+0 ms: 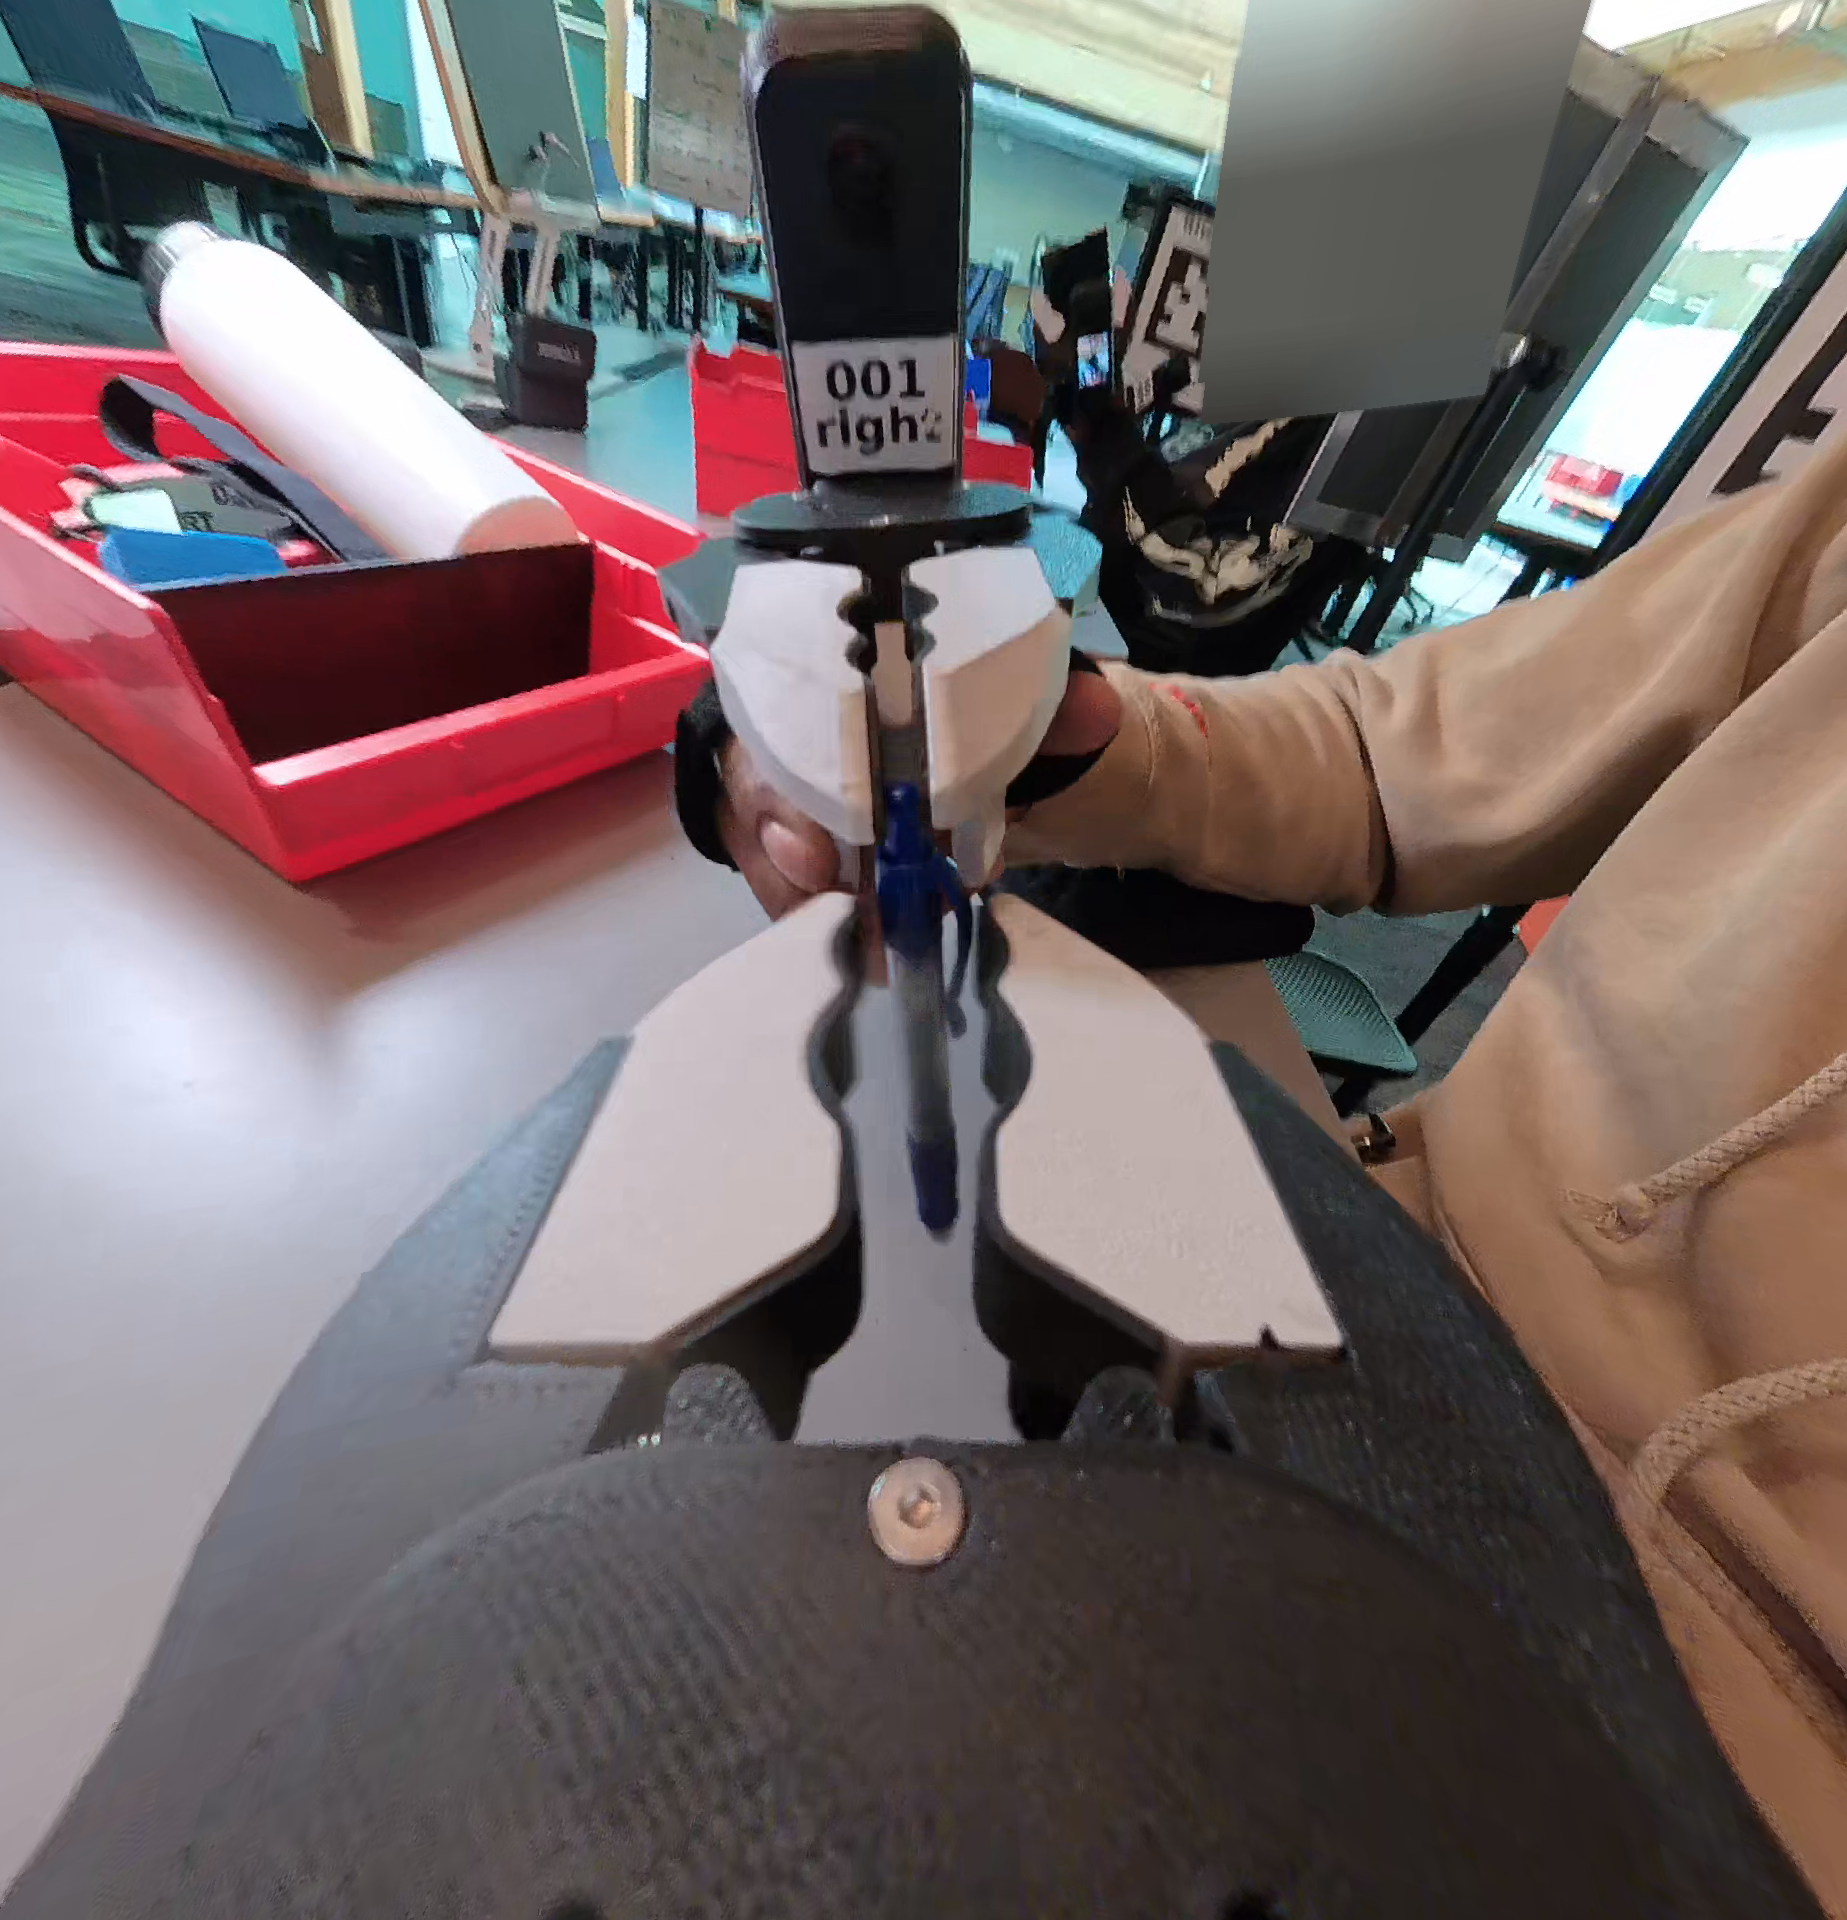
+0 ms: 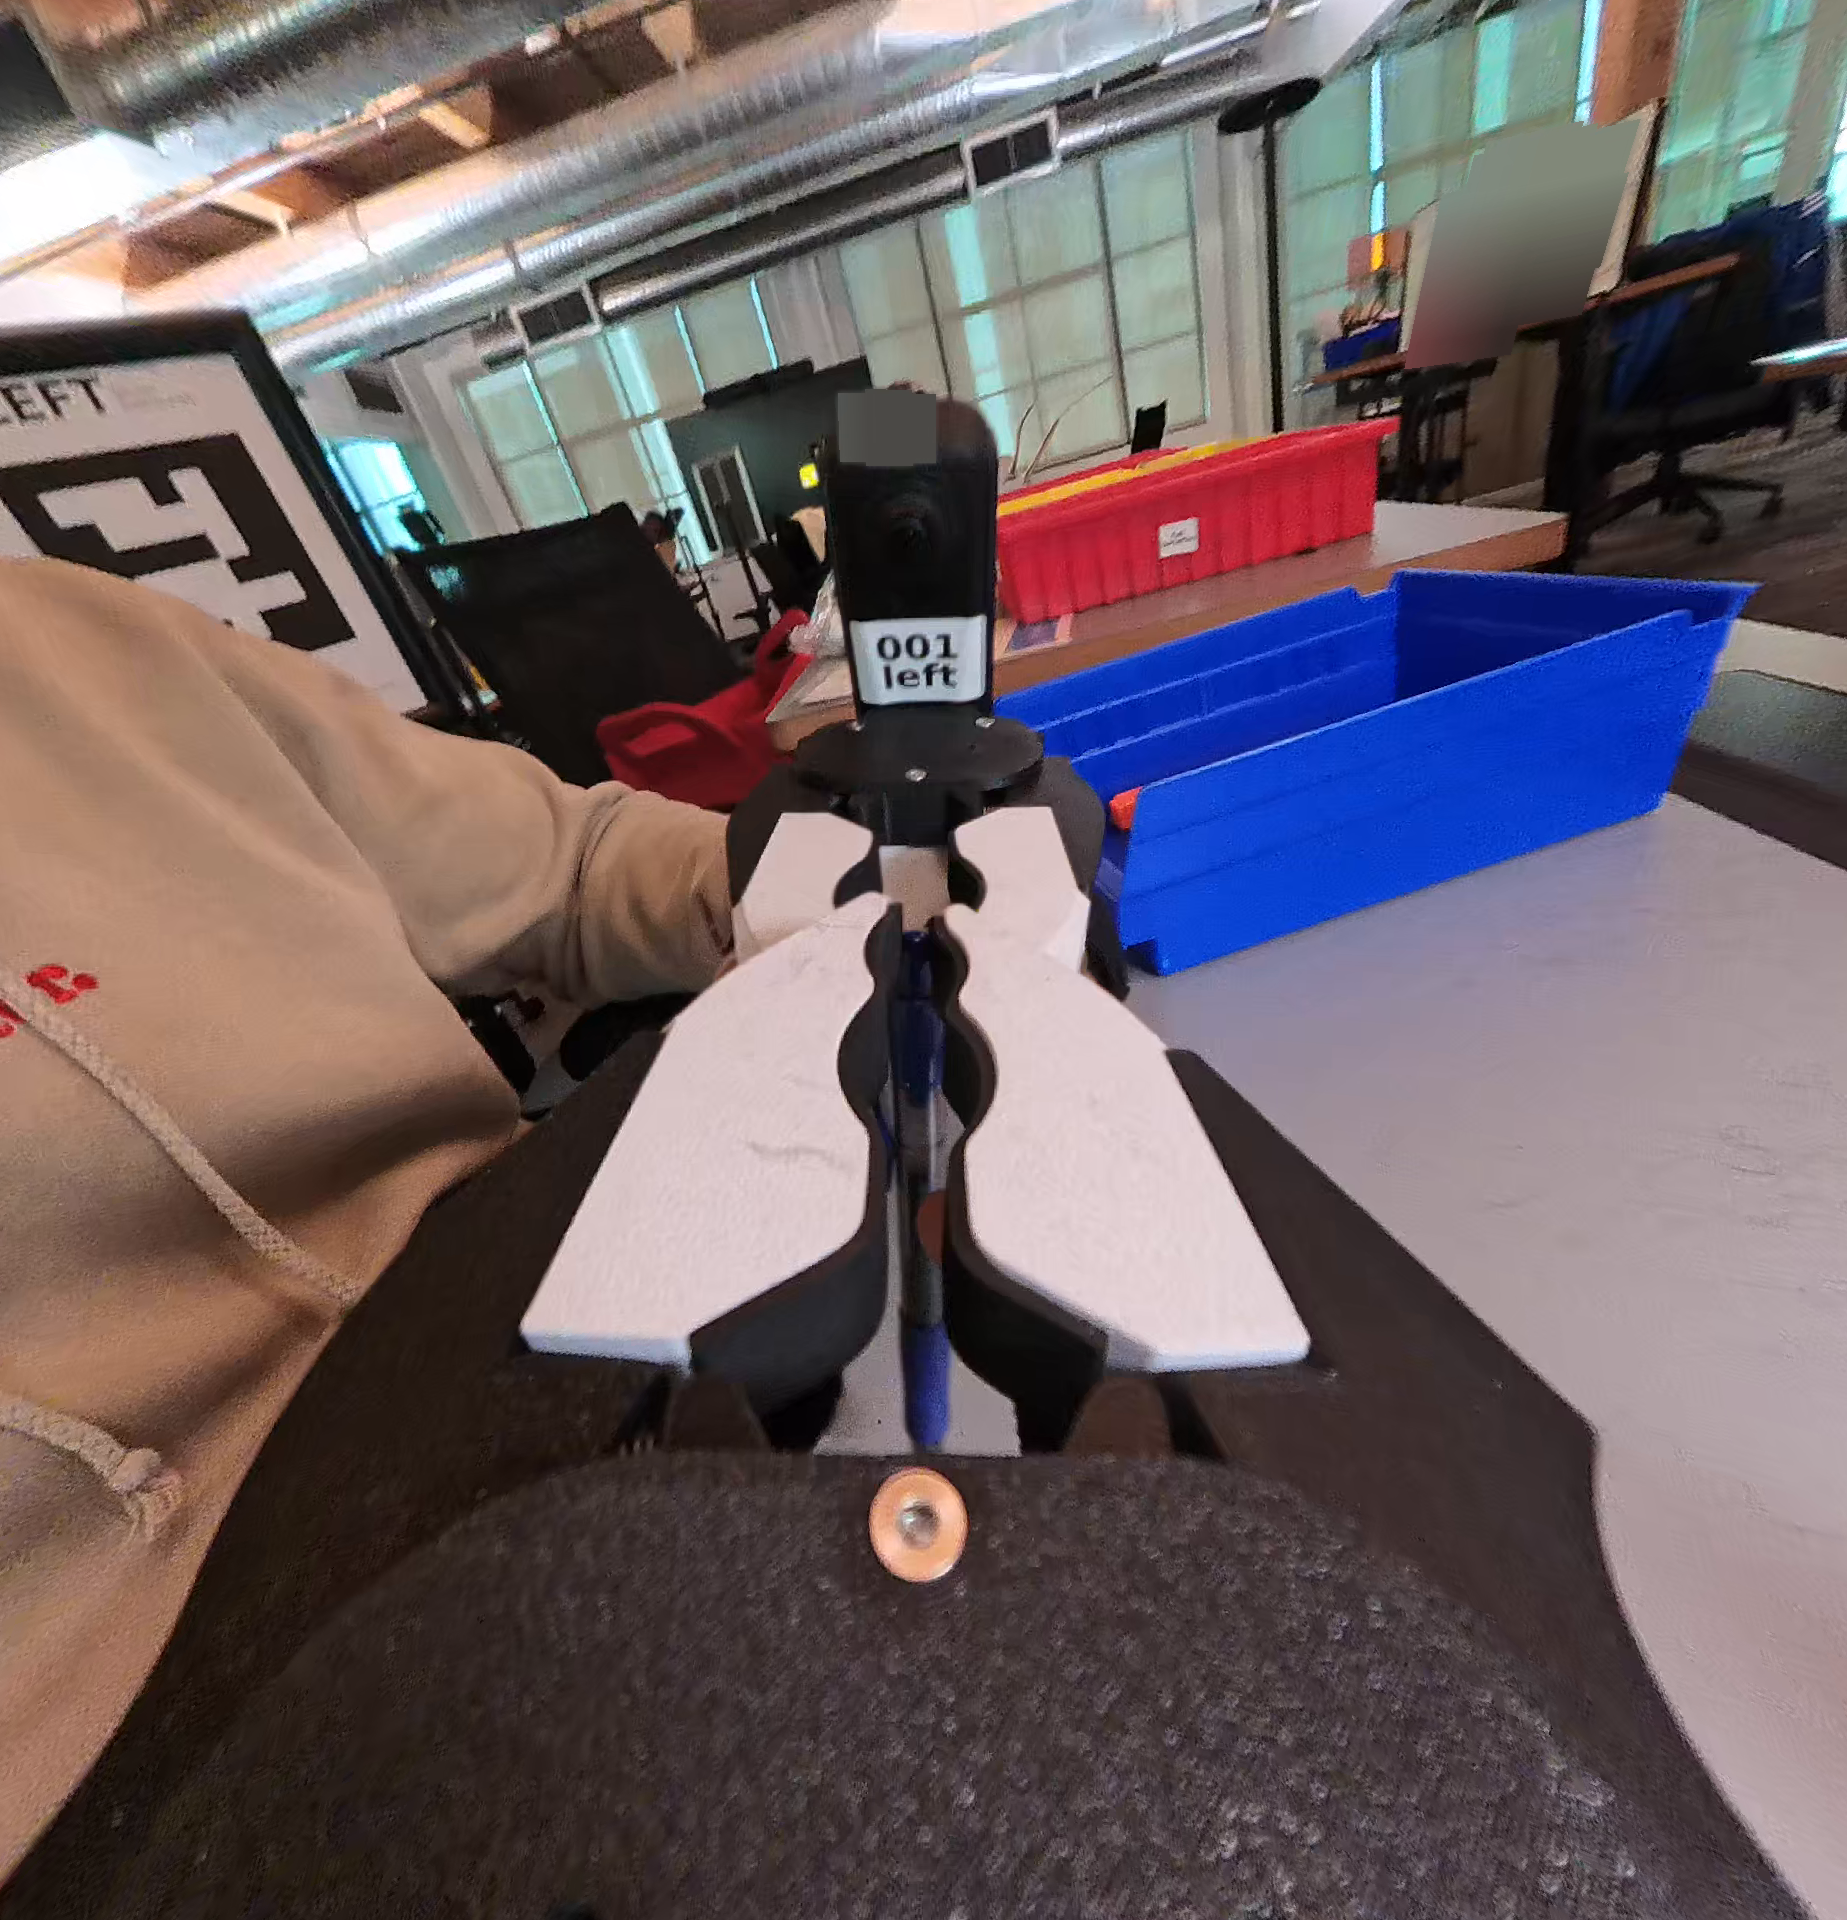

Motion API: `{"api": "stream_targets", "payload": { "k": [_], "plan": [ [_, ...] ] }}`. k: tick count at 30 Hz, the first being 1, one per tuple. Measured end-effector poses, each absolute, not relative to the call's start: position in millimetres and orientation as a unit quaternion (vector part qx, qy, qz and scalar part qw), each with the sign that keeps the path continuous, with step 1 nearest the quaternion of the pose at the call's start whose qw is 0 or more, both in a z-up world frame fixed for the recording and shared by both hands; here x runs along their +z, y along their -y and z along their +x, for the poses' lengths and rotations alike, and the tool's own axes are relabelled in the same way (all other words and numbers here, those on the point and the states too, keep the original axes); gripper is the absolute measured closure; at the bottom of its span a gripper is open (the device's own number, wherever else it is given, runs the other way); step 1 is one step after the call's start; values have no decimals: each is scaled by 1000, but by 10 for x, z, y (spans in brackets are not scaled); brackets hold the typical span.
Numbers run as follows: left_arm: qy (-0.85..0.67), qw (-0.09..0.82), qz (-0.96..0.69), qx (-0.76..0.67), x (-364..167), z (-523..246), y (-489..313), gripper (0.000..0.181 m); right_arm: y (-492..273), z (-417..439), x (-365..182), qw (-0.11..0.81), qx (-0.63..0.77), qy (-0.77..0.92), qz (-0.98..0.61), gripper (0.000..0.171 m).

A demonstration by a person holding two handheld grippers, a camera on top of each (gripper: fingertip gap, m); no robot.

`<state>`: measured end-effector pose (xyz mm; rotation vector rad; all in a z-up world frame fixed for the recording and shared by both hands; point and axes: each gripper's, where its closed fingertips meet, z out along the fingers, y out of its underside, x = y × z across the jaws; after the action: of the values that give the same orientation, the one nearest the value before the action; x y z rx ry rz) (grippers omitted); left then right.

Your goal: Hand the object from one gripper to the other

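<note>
1. Left wrist view: your left gripper [image 1: 919, 935] stands spread apart, its white fingers [image 1: 690, 1164] either side of the blue pen [image 1: 924, 1039] without touching it. Facing it, your right gripper [image 1: 903, 831] pinches the pen's far end. A red bin [image 1: 462, 769] with a white bottle [image 1: 347, 405] sits far left.
2. Right wrist view: your right gripper [image 2: 917, 925] is clenched on the pen [image 2: 924, 1340], which runs lengthwise between its fingers. A blue bin [image 2: 1418, 748] lies far right on the grey table [image 2: 1521, 1143].

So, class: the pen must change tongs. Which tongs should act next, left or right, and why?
Left. The left tongs stand open with the blue pen between them, while the right tongs are shut on it; closing left probably comes next, before right lets go.
</note>
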<state>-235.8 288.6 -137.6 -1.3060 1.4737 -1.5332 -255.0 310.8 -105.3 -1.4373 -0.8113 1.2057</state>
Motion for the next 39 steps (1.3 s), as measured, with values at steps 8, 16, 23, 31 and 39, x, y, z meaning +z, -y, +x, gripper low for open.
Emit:
{"api": "stream_targets", "payload": {
  "k": [8, 16, 23, 31, 39],
  "plan": [
    [-530, 345, -494, -597, -1160, -2463, -3021, 165, -3142, -2480, -1058, 539, 484, 341, -599, 140],
    [-508, 349, -474, -628, -1019, -2513, -2987, 164, -3012, -2827, -1332, 488, 493, 392, -605, 160],
    [-556, 338, -508, -564, -1379, -2481, -3038, 151, -3237, -2566, -1132, 539, 485, 310, -615, 161],
    [-537, 361, -504, -572, -1242, -2485, -3073, 171, -3209, -2582, -1033, 567, 474, 309, -599, 148],
    [-524, 358, -489, -599, -1117, -2525, -3033, 170, -3091, -2792, -1350, 515, 450, 380, -623, 160]
  ]
}}
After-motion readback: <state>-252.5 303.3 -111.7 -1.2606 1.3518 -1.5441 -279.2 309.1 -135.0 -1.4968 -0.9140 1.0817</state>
